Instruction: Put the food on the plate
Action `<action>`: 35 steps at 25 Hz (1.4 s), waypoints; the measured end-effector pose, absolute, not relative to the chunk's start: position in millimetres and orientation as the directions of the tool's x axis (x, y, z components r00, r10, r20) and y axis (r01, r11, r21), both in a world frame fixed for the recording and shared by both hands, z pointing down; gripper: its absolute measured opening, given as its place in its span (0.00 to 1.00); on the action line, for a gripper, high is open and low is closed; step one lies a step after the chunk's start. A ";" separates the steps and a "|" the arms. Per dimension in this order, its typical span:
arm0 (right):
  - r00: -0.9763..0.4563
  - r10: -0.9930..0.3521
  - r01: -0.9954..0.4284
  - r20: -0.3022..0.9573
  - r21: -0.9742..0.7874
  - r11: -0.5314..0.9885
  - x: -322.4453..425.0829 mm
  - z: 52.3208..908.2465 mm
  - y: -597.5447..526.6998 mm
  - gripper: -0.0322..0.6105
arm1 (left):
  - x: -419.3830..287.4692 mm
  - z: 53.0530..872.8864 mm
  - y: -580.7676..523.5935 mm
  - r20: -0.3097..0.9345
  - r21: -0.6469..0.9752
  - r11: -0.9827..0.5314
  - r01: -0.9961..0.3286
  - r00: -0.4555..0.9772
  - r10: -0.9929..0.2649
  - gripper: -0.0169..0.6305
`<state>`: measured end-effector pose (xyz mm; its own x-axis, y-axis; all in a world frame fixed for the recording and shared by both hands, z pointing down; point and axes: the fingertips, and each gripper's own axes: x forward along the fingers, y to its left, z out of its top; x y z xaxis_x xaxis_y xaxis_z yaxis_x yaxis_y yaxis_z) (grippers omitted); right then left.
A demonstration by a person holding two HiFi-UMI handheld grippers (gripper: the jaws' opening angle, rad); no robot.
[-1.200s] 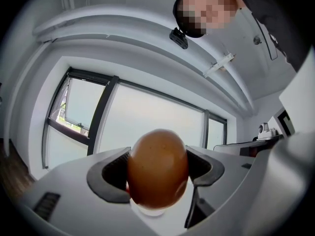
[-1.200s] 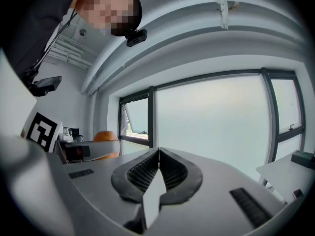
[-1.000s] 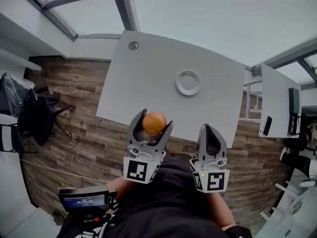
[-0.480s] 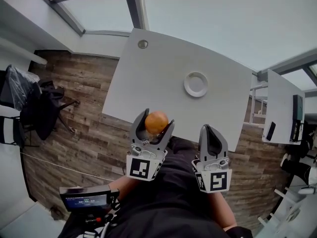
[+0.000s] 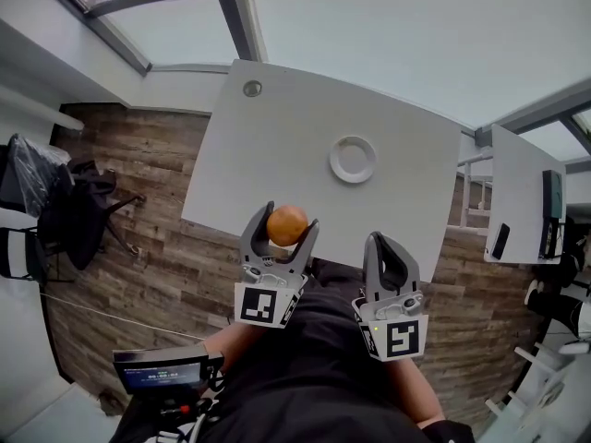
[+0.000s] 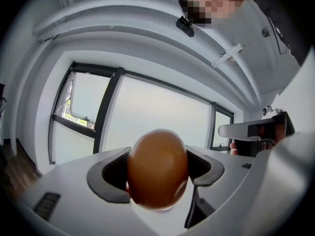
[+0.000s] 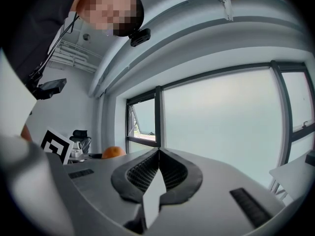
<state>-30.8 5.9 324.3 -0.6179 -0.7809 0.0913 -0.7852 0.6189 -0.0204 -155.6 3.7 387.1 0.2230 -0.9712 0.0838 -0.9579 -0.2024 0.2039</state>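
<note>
A brown egg-shaped piece of food [image 5: 287, 225] sits clamped between the jaws of my left gripper [image 5: 281, 231], held off the near edge of the white table [image 5: 277, 155]. The left gripper view shows it filling the gap between the pads, egg [image 6: 157, 168]. A small white plate [image 5: 353, 159] lies empty on the table, farther off and to the right. My right gripper [image 5: 386, 255] hangs beside the left one, jaws shut with nothing in them; the right gripper view shows its pads meeting, right gripper [image 7: 158, 168], and the egg [image 7: 113, 152] off to the left.
A round cable port [image 5: 252, 89] marks the table's far left corner. A second desk [image 5: 517, 192] with a monitor stands to the right. A dark chair [image 5: 74, 212] sits on the wood floor at left. Windows line the far wall.
Both grippers have held their pose with the egg still clamped. The head view shifted slightly, so table and plate sit a little differently in frame.
</note>
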 end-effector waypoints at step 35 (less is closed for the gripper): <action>-0.571 -0.815 -0.820 0.094 -0.026 0.572 58.7 336.9 -99.0 0.06 | -35.0 480.5 -147.1 0.273 0.113 -0.354 -0.928 0.371 -0.887 0.54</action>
<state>58.7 -99.0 336.9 -0.5713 -0.8153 0.0942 -0.8201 0.5716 -0.0263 -35.0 -147.1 480.5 0.3714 -0.8875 0.2729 -0.9285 -0.3538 0.1133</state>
